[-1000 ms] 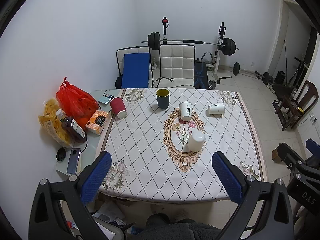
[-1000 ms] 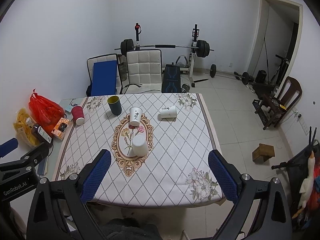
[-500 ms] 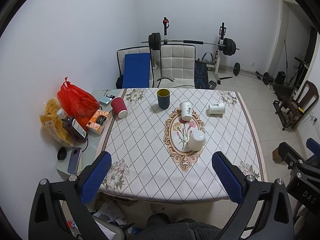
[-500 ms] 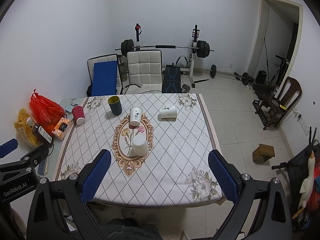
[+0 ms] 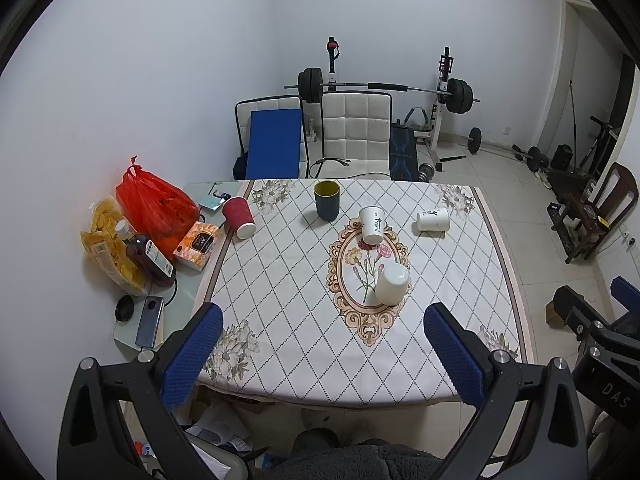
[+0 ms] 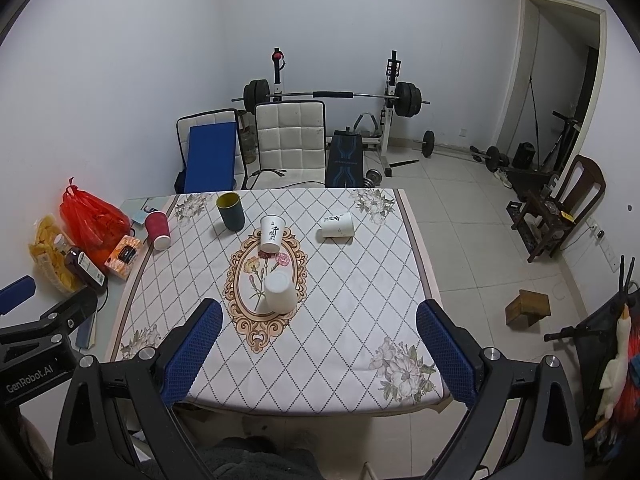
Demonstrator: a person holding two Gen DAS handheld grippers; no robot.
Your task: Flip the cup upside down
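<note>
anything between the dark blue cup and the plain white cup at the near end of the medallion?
Yes: the printed white cup stands roughly between the dark blue cup and the plain white cup. Otherwise only tablecloth. Both wrist views show it.

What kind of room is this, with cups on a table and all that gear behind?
Probably a spare room at home, used as both gym and dining spot: a barbell on a rack by the back wall, a white padded chair, and a table with a floral cloth.
</note>
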